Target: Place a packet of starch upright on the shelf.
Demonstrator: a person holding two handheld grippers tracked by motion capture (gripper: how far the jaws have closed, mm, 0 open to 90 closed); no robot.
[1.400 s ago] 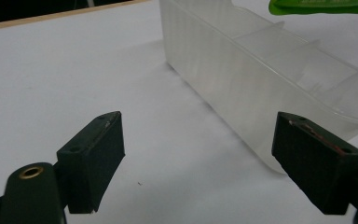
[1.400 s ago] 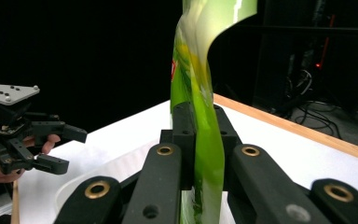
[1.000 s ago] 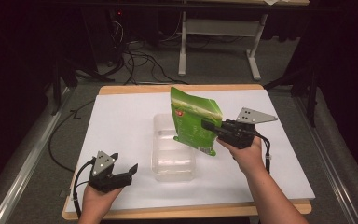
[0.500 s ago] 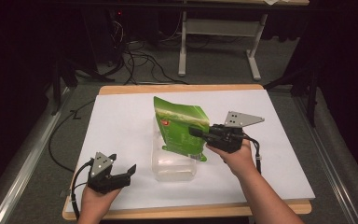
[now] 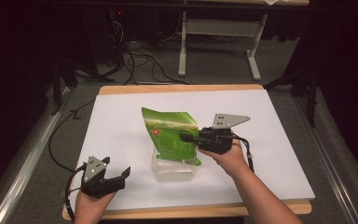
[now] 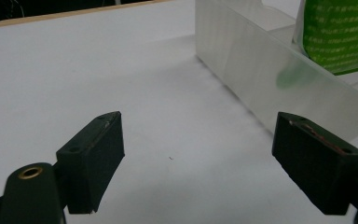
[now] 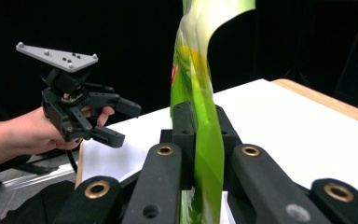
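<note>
A green snack bag hangs tilted over a clear plastic box in the middle of the white table top. My right gripper is shut on the bag's right edge; in the right gripper view the bag stands pinched between the two black jaws. The bag's lower end dips into the clear box, as the left gripper view shows. My left gripper rests at the table's front left corner, jaws wide apart with nothing between them; its fingertips frame bare white table.
The table has a wooden rim at the far edge. Beyond it stand a desk frame and loose cables on the grey floor. A metal rail runs along the left side.
My right gripper has carried the green bag leftward and lower, from beside the box's right side down onto it. The left gripper has stayed in place.
</note>
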